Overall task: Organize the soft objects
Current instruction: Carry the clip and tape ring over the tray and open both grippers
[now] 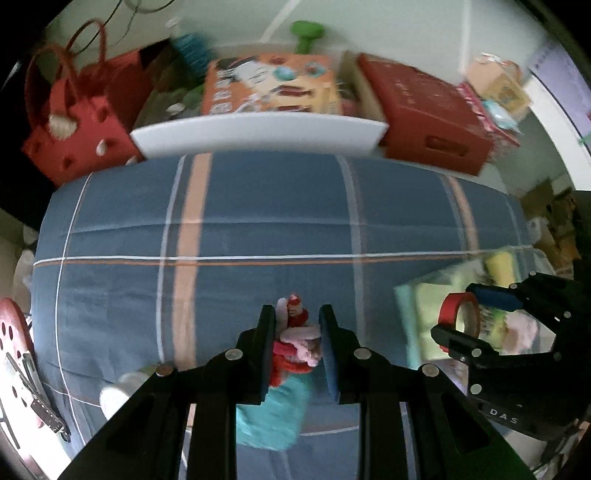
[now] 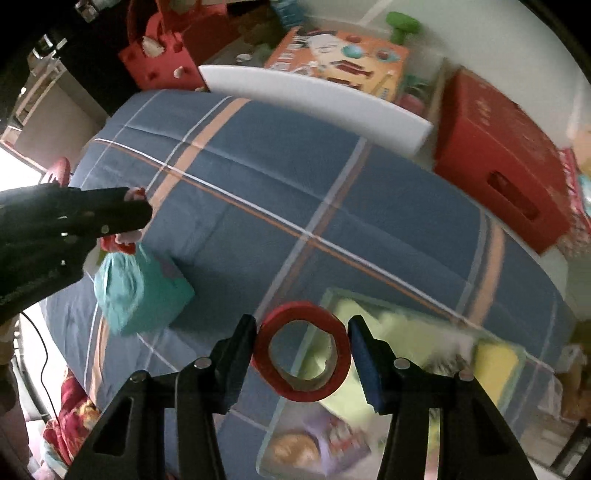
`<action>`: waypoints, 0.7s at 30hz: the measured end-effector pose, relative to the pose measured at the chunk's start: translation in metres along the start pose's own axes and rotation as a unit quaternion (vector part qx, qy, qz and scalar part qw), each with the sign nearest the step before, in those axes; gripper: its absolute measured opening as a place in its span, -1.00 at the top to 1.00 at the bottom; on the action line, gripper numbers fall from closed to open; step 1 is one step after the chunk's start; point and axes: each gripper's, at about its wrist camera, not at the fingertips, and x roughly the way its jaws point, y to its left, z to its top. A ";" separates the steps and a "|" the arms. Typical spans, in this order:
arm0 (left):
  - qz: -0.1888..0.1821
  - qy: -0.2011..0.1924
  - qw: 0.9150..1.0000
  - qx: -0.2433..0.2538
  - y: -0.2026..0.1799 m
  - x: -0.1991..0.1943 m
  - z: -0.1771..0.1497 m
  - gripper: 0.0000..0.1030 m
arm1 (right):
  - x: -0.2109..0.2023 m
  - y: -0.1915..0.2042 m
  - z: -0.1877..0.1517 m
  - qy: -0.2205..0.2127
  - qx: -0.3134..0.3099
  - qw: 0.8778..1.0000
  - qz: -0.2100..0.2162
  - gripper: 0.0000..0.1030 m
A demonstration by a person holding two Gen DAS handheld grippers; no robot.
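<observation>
My left gripper (image 1: 297,325) is shut on a small plush doll (image 1: 297,334) with red and pink parts and a teal body (image 1: 271,417) that hangs below the fingers, above the blue plaid bed cover (image 1: 258,214). The doll also shows in the right wrist view (image 2: 123,284), hanging from the left gripper (image 2: 135,214). My right gripper (image 2: 303,349) is shut on a red tape roll (image 2: 302,350), held above a clear bin (image 2: 402,354) of soft items. The right gripper (image 1: 461,314) and tape roll (image 1: 460,314) also show at the right of the left wrist view.
Beyond the bed stand a white board (image 1: 258,134), a red felt bag (image 1: 77,122), an orange picture box (image 1: 271,83) and a red carton (image 1: 432,110). A green dumbbell (image 1: 306,35) lies behind. The clear bin (image 1: 413,325) sits on the bed's right side.
</observation>
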 end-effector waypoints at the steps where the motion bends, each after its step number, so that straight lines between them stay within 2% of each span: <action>1: -0.004 0.000 1.000 0.008 -0.011 -0.003 -0.003 0.52 | -0.005 -0.006 -0.009 0.000 0.006 1.000 -0.005 -0.06; 6: -0.018 0.006 0.999 0.044 -0.060 -0.004 -0.020 0.52 | -0.016 -0.027 -0.050 0.007 0.034 0.999 -0.023 -0.06; 11: -0.033 0.026 0.995 0.087 -0.113 0.013 -0.041 0.52 | -0.019 -0.058 -0.083 0.009 0.067 0.997 -0.033 -0.06; 17: -0.043 0.049 0.990 0.125 -0.166 0.041 -0.058 0.51 | -0.018 -0.103 -0.105 0.000 0.123 0.992 -0.040 -0.06; 21: -0.054 0.056 0.988 0.134 -0.188 0.056 -0.059 0.50 | -0.015 -0.131 -0.116 -0.003 0.163 0.986 -0.042 -0.06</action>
